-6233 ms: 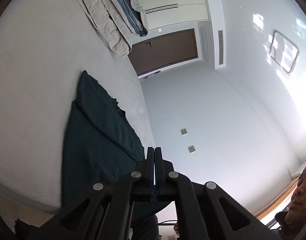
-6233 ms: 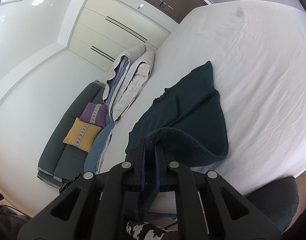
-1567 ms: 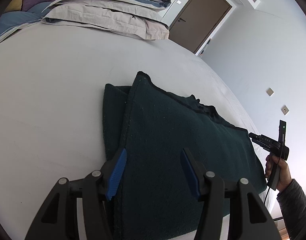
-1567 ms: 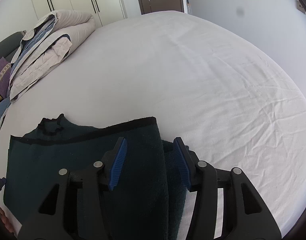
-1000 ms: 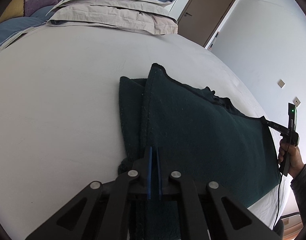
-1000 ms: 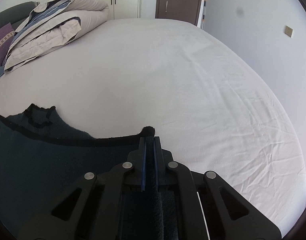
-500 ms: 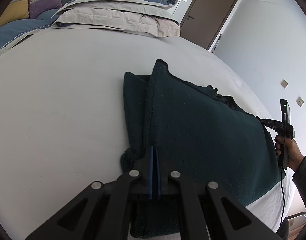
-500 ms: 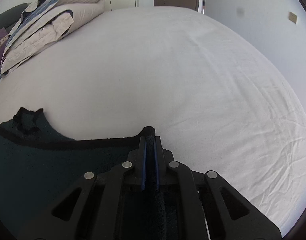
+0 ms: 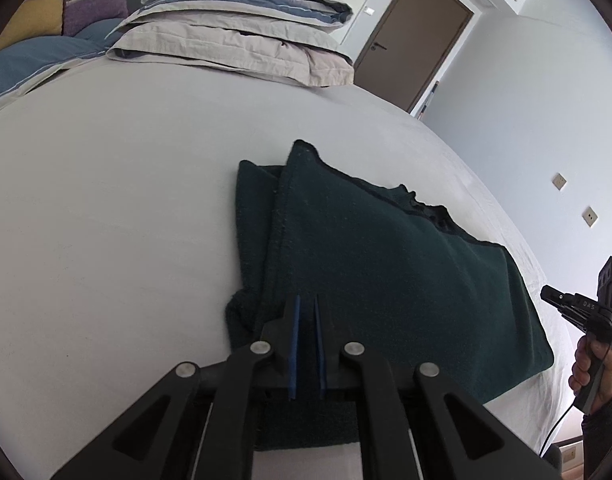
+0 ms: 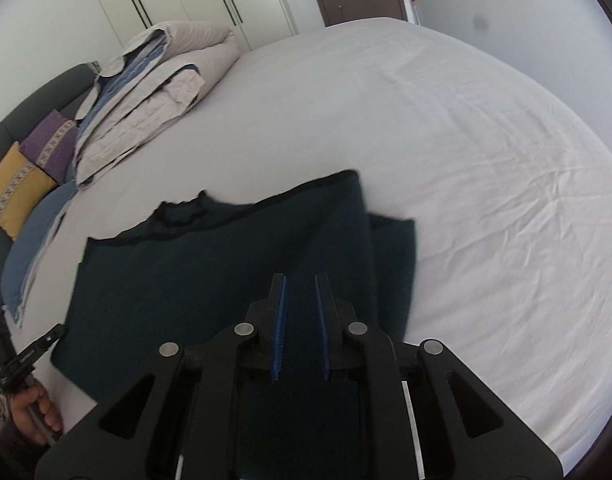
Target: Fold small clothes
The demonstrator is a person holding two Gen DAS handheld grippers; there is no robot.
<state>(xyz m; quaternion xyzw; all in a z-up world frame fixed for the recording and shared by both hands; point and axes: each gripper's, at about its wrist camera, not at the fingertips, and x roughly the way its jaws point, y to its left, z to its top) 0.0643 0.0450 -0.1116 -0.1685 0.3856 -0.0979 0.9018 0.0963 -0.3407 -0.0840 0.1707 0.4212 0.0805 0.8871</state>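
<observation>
- Sweater, dark green and part-folded, is laid flat on the white bed, well short of the stacked duvet at the far end.
- Left gripper, clamped on the sweater's left edge half a second ago, is now parted a little; nothing is held.
- Right gripper has been opened wider and drawn back above the right fold; the fold is judged placed.
</observation>
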